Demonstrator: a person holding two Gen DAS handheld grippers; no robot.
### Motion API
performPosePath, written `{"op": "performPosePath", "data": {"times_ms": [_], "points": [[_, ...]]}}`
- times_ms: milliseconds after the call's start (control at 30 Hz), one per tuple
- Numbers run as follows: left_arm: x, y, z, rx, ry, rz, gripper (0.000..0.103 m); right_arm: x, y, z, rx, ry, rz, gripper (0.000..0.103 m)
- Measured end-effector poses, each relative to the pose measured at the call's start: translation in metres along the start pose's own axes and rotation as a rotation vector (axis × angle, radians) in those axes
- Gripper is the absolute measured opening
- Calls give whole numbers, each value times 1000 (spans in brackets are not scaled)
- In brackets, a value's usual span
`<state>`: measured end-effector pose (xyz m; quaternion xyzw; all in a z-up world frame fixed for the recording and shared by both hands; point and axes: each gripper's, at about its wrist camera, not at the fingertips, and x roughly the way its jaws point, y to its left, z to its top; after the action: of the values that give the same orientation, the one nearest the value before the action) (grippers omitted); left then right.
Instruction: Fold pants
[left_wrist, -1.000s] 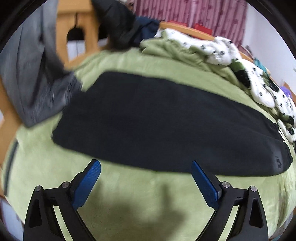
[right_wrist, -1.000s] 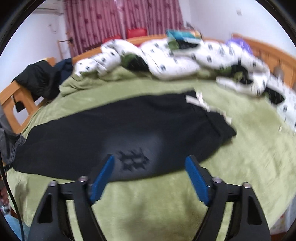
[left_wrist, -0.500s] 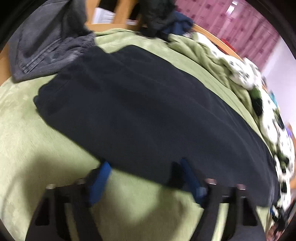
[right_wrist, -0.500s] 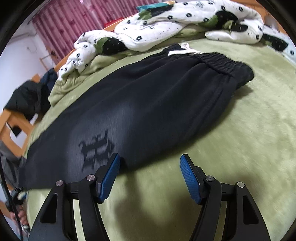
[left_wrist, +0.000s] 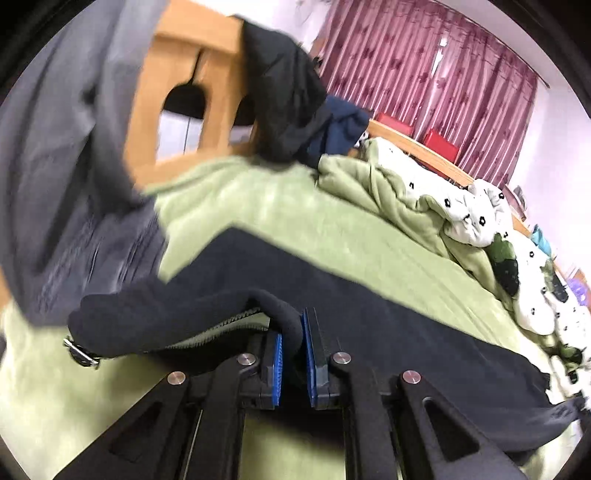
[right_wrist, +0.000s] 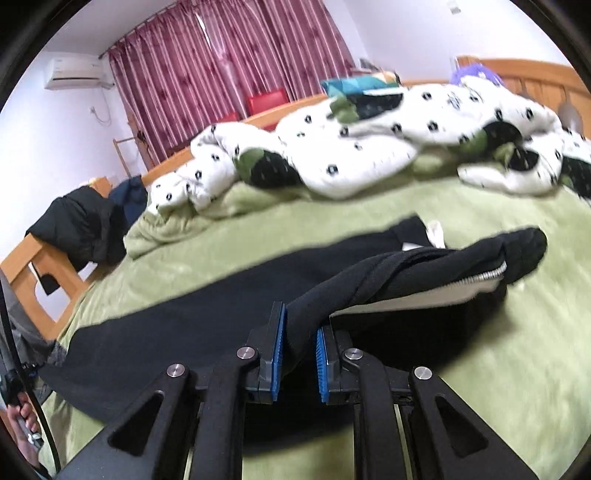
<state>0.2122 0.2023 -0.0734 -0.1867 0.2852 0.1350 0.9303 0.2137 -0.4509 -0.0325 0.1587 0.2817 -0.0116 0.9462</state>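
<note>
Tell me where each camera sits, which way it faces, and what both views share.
Left wrist: rides on the left gripper, looking along its fingers over the black pants toward a wooden bed frame and curtains; its blue pads pinch the pants' near edge.
Right wrist: rides on the right gripper, facing across the green blanket toward a white spotted duvet; its pads pinch the pants too.
Shared: pants, blanket, duvet, maroon curtains.

The black pants (left_wrist: 388, 321) lie long and flat on the green bed (left_wrist: 314, 225). Their near edge is lifted and bunched, showing a light lining with a zipper.
</note>
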Motion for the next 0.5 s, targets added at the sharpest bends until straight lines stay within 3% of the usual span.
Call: {"op": "performPosePath", "data": {"times_ms": [200, 400, 500], "points": [[63, -32, 26, 68, -34, 73, 10, 54, 11, 18, -22, -38, -28, 15], [125, -50, 6, 99, -39, 192, 10, 133, 14, 16, -25, 3, -100, 15], [135, -50, -2, 104, -49, 205, 10, 160, 10, 15, -11, 17, -143, 15]]}}
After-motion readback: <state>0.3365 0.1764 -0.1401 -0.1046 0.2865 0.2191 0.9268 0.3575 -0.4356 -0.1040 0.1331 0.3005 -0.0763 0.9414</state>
